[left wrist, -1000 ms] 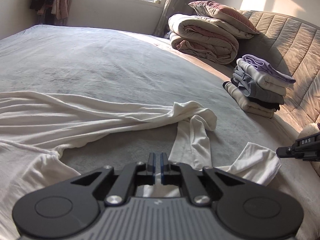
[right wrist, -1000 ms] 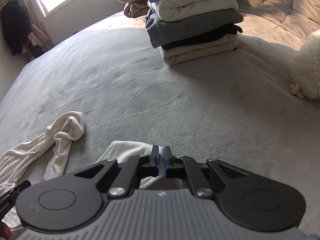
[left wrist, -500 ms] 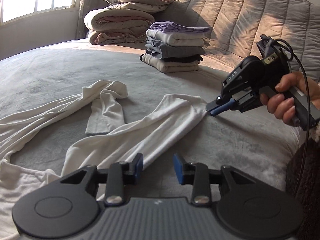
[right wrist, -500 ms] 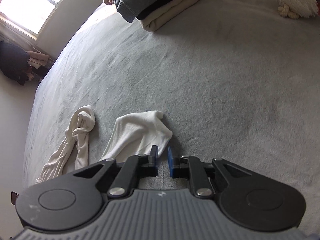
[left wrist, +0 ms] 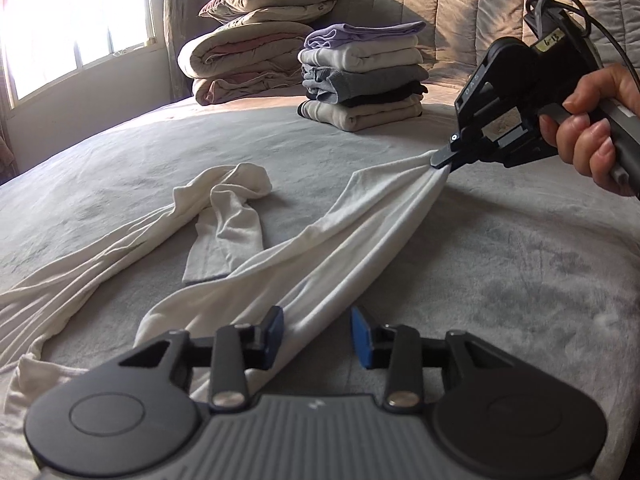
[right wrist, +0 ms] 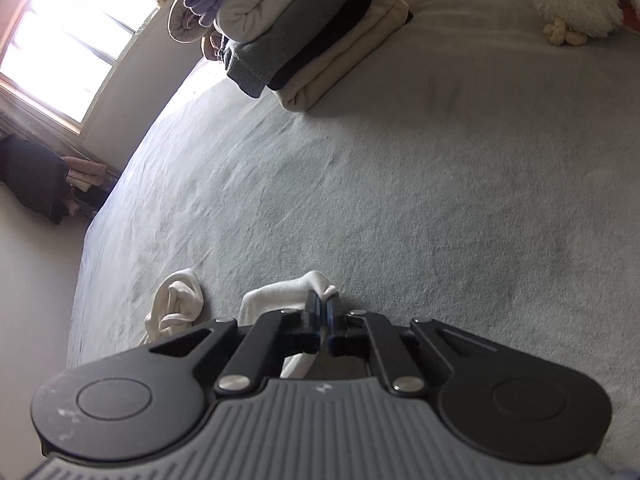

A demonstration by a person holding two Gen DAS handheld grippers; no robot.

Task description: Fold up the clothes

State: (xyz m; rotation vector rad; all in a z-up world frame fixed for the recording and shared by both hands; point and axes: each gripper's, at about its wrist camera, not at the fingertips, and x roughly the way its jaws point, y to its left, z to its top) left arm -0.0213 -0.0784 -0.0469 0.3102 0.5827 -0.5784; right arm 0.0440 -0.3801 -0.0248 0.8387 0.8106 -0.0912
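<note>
Wide grey bed [left wrist: 500, 280] fills both views, and the white garment [left wrist: 248, 280] sprawls across it, one sleeve crumpled toward the middle. Back by the headboard sits a stack of folded clothes [left wrist: 360, 80], well apart. The right claw [left wrist: 442, 158] is clamped on the garment's sleeve end, lifting it taut. The left claw [left wrist: 318, 336] stands apart, straddling that stretched sleeve.
</note>
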